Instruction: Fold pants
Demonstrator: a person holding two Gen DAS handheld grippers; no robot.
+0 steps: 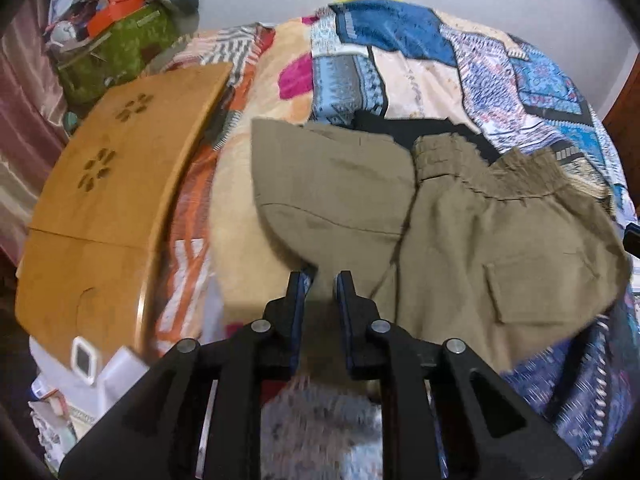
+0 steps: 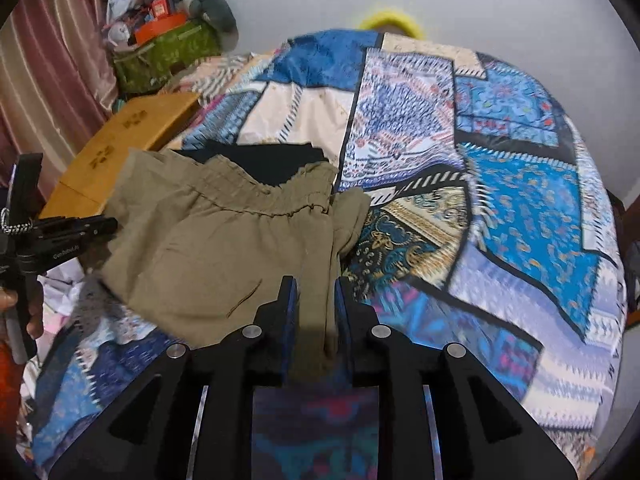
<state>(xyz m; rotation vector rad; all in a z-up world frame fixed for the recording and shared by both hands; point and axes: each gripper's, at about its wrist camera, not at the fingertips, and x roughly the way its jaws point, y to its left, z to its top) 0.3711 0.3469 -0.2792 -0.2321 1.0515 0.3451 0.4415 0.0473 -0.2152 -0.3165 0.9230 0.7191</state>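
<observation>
Olive-khaki pants [image 1: 460, 232] lie folded on the patchwork bedspread, elastic waistband toward the far side, a flap pocket near me. My left gripper [image 1: 323, 280] is open a little, its tips at the near edge of the folded leg, nothing between the fingers. In the right wrist view the pants [image 2: 208, 248] lie left of centre. My right gripper [image 2: 316, 286] is shut on a bunched edge of the pants, which runs between the fingers. The left gripper also shows at the far left of this view [image 2: 72, 228].
A wooden lap desk [image 1: 104, 208] lies on the bed to the left. A green bag [image 1: 116, 52] with clutter stands at the back left. A black garment [image 2: 264, 164] lies beyond the waistband. Patchwork bedspread [image 2: 520, 208] stretches to the right.
</observation>
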